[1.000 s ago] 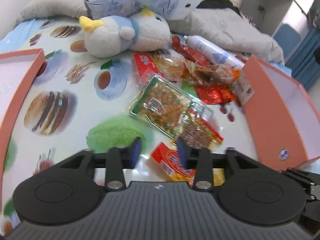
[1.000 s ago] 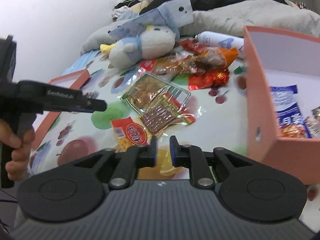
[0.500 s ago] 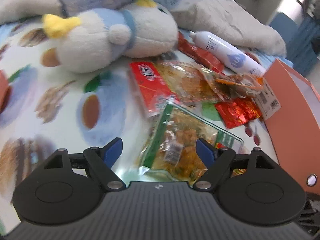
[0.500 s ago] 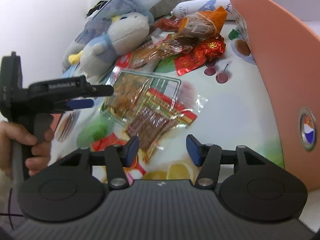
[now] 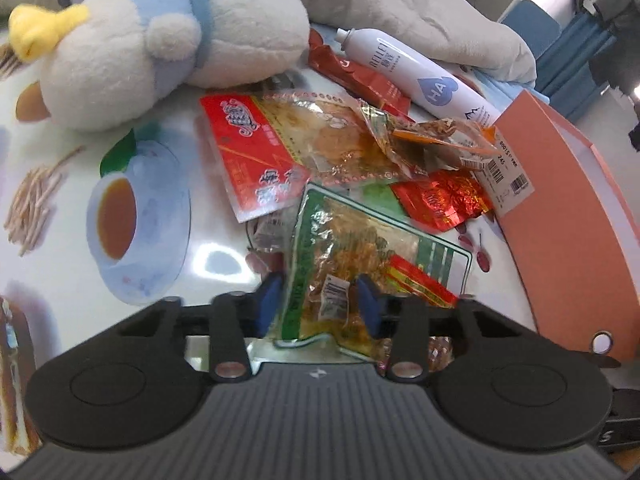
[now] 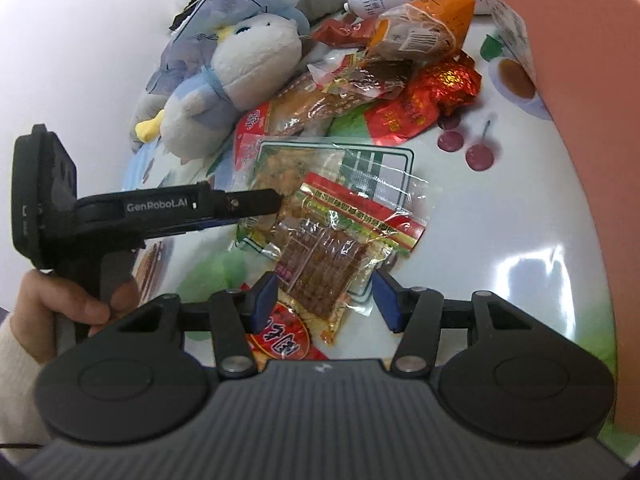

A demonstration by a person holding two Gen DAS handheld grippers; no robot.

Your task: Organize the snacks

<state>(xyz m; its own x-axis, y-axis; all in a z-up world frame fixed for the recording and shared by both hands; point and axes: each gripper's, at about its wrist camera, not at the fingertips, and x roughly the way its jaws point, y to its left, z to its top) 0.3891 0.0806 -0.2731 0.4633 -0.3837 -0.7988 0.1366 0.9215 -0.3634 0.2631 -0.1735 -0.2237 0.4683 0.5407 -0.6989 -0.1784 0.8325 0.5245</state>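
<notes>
A pile of snack packets lies on the printed tablecloth. My left gripper (image 5: pixel 320 304) is open, its jaws on either side of the near end of a green-edged clear packet (image 5: pixel 360 264); this packet also shows in the right wrist view (image 6: pixel 296 168). My right gripper (image 6: pixel 326 300) is open around the near end of a red-topped packet of brown strips (image 6: pixel 332 252) that lies on the green-edged one. Beyond lie a red-and-clear packet (image 5: pixel 260 148), a red foil packet (image 5: pixel 444 196) and an orange packet (image 6: pixel 420 28). A small red packet (image 6: pixel 284 340) lies under my right gripper.
An orange box (image 5: pixel 568 216) stands at the right, its wall (image 6: pixel 580 80) close to my right gripper. A plush penguin (image 5: pixel 160 40) and a white spray bottle (image 5: pixel 420 76) lie at the back. The left gripper (image 6: pixel 240 204) and the hand holding it show in the right wrist view.
Both grippers have moved forward and down onto the pile. The left jaws have narrowed around the green-edged packet. The right jaws have opened wider around the brown-strip packet.
</notes>
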